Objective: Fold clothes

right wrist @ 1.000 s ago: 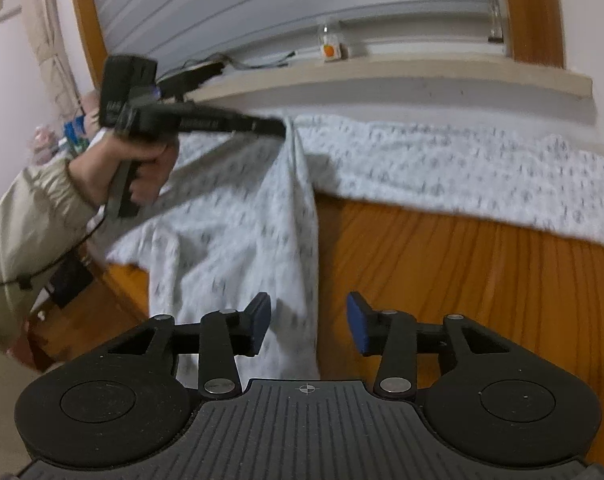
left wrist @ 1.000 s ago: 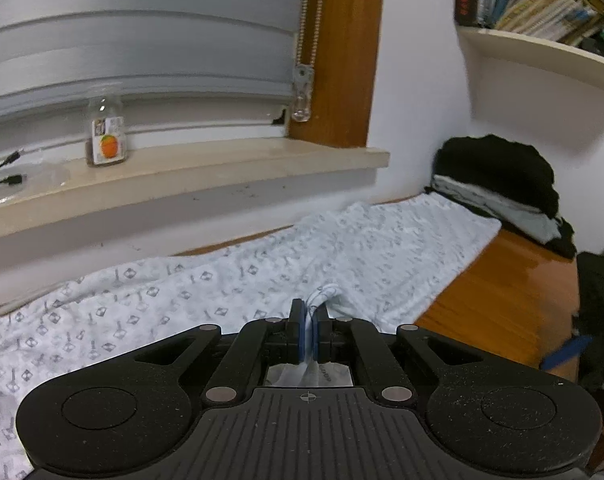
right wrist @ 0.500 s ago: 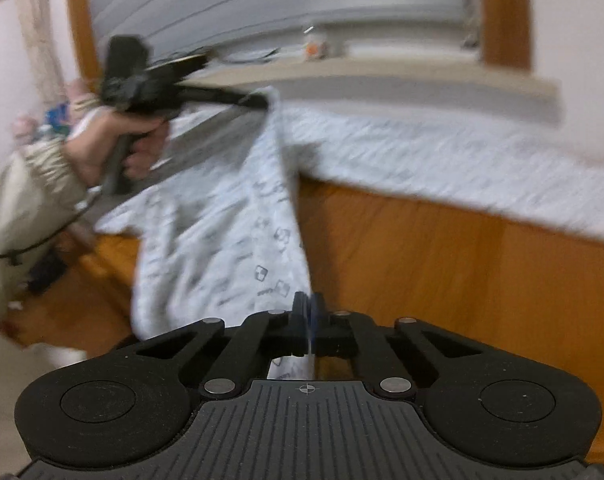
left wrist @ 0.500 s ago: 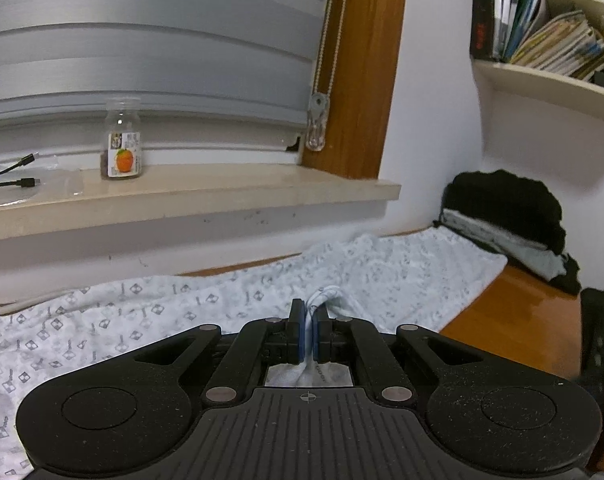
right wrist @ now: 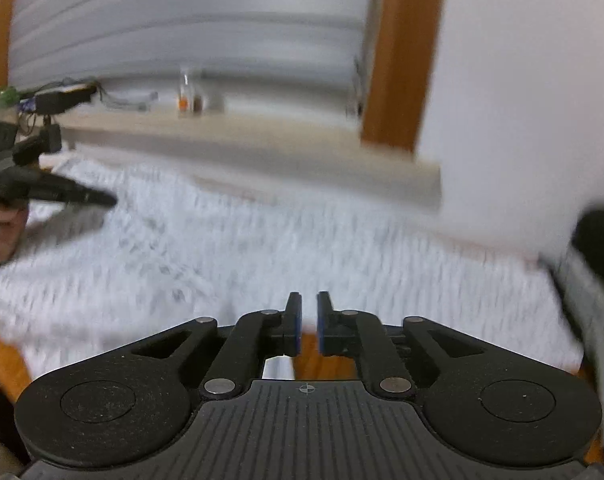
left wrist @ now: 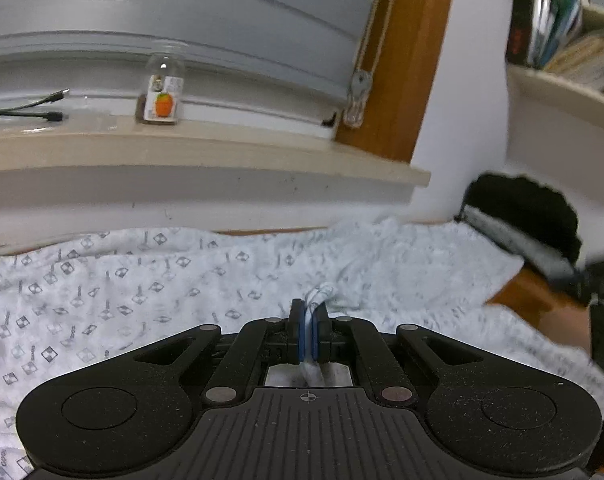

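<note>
Left gripper (left wrist: 309,322) holds the cloth (left wrist: 142,280); right gripper (right wrist: 309,322) holds nothing.
The left fingers are clamped on a pinch of white patterned cloth, which lies spread on the wooden table (left wrist: 542,304) below the windowsill (left wrist: 202,152). The right fingers stand slightly apart.

Soft, even indoor light is falling without glare; fisheye bending is curving the windowsill (left wrist: 206,152) and corners; heavy motion blur is smearing the right view, while the left is staying mostly sharp.
</note>
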`<move>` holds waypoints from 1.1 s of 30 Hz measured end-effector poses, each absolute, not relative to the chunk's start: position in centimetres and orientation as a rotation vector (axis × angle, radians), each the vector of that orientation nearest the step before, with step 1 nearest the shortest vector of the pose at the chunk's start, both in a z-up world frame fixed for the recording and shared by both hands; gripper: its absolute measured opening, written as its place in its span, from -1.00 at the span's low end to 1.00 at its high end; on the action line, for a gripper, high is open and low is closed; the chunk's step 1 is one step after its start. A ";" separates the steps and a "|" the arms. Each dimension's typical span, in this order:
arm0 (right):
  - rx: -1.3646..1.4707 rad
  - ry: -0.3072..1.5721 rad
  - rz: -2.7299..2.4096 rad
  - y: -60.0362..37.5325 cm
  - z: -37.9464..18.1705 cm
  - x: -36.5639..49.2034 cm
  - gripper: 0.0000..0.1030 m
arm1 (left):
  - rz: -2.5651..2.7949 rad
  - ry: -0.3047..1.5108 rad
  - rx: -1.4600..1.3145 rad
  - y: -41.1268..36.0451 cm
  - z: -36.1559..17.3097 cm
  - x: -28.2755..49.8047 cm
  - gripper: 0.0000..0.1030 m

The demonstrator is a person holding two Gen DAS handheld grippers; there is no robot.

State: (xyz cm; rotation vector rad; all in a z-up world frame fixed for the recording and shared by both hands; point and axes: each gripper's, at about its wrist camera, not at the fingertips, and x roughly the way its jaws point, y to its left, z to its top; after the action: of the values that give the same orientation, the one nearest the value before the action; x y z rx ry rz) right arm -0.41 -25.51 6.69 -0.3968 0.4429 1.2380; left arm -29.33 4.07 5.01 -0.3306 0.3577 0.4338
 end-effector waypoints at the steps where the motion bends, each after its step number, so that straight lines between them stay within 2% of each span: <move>1: -0.376 0.483 1.247 -26.7 6.1 0.1 -0.58 | 0.435 0.363 -0.331 4.1 5.0 -29.3 -0.93; 2: -0.358 0.515 1.255 -27.8 5.5 0.4 -0.45 | 0.436 0.374 -0.333 4.2 4.9 -29.1 -0.93; 5: -0.334 0.575 1.274 -30.4 4.3 0.4 -0.24 | 0.435 0.392 -0.326 4.3 4.8 -28.9 -0.93; 9: -0.340 0.607 1.284 -32.3 3.2 -0.5 -0.12 | 0.439 0.405 -0.313 4.0 4.7 -28.7 -0.93; 13: -0.342 0.618 1.287 -33.1 2.4 -0.6 -0.10 | 0.441 0.418 -0.310 4.1 4.6 -28.5 -0.93; 15: -0.323 0.612 1.297 -33.4 2.3 -0.5 -0.16 | 0.441 0.419 -0.313 4.1 4.6 -28.5 -0.93; 16: -0.324 0.606 1.305 -33.4 2.2 -0.4 -0.44 | 0.441 0.419 -0.313 4.1 4.6 -28.5 -0.93; 17: -0.326 0.606 1.312 -33.4 2.2 -0.3 -0.87 | 0.440 0.418 -0.312 4.1 4.6 -28.5 -0.93; 18: -0.328 0.609 1.319 -33.4 2.3 -0.2 -0.95 | 0.439 0.417 -0.309 4.1 4.6 -28.5 -0.93; 25: -0.405 0.488 1.158 -33.6 5.1 2.4 -0.97 | 0.419 0.402 -0.298 3.8 4.7 -28.6 -0.93; 31: -0.442 0.239 1.001 -31.9 9.8 5.7 -0.96 | 0.393 0.404 -0.267 3.0 4.8 -28.3 -0.93; 33: -0.415 0.274 1.007 -31.1 10.0 6.6 -0.93 | 0.403 0.418 -0.253 2.8 4.7 -28.0 -0.93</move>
State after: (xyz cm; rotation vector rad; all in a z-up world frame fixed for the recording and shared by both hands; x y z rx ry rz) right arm 6.65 -31.14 10.03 -0.4150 0.2744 1.0070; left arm -27.98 2.78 4.72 -0.2529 0.4185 0.4033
